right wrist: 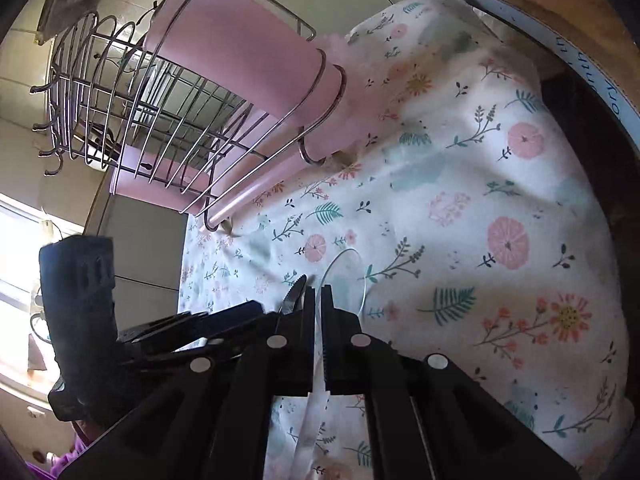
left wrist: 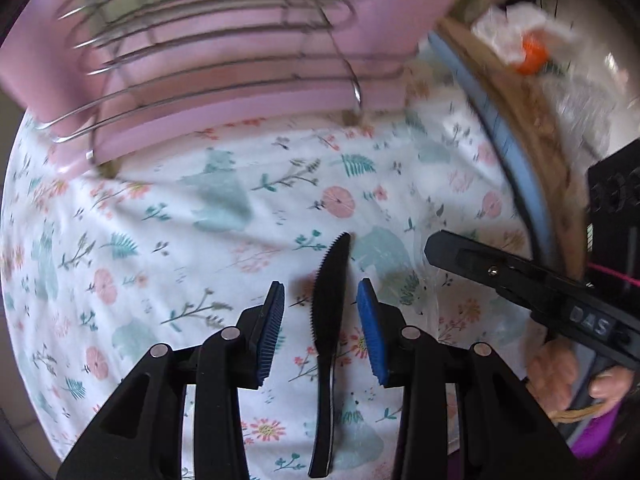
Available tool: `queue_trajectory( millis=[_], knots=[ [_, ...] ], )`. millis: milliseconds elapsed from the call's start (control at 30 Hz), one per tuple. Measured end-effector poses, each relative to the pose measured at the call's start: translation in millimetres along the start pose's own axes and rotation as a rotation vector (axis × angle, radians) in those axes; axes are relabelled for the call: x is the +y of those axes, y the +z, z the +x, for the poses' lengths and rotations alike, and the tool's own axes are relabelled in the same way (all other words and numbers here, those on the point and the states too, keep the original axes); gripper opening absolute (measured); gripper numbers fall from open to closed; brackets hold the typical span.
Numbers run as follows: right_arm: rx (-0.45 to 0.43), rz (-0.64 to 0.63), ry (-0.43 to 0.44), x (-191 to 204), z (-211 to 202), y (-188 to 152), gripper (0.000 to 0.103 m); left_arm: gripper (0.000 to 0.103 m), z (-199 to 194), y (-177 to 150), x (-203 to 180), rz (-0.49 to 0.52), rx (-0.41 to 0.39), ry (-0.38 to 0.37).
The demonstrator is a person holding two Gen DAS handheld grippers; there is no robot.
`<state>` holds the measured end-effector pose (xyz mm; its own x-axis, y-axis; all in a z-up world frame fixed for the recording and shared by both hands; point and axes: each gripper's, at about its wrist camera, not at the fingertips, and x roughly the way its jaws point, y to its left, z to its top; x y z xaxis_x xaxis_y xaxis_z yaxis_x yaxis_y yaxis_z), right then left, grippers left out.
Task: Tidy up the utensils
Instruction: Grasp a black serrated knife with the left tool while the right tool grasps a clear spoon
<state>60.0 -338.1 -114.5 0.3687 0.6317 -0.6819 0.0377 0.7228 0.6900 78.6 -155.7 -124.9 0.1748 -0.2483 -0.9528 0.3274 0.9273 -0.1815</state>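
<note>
While my left gripper hangs half open astride the black knife lying low-centre on the floral cloth, my right gripper pinches a clear spoon, so I should close squarely before lifting toward the upper-left rack.

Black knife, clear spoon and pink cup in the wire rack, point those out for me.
black knife (left wrist: 329, 304), left wrist view, on the serrated blade.
clear spoon (right wrist: 347, 280), right wrist view, on the bowl.
pink cup (right wrist: 240, 52), right wrist view, on its side wall.
</note>
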Motion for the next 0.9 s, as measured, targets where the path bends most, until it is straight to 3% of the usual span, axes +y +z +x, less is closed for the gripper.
queue_trajectory(
  millis=[67,200,333,600,733,833,900],
  knots=[
    [0.01,0.0,0.008,-1.6,1.8,0.2,0.003,0.035,10.0,4.5,-7.1,0.021,0.034,0.046],
    [0.026,0.002,0.015,-6.5,1.7,0.6,0.008,0.017,15.5,9.2,-10.5,0.026,0.047,0.105],
    [0.05,0.016,0.016,-12.3,1.7,-0.9,0.012,0.017,9.2,7.6,2.5,-0.015,0.021,0.03],
    [0.065,0.004,0.0,-11.9,7.3,0.3,0.011,0.017,-39.3,-10.0,38.1,-0.115,-0.186,-0.112],
    [0.043,0.0,-0.014,-7.0,1.9,-0.6,0.007,0.017,-60.7,-20.7,57.0,-0.155,-0.273,-0.133],
    [0.035,0.018,-0.003,-1.9,1.3,2.9,0.014,0.017,-72.7,-27.5,67.7,-0.186,-0.317,-0.146],
    [0.062,0.025,0.025,3.0,2.7,6.2,0.029,0.017,-77.5,-31.2,74.4,-0.208,-0.329,-0.172]
  ],
)
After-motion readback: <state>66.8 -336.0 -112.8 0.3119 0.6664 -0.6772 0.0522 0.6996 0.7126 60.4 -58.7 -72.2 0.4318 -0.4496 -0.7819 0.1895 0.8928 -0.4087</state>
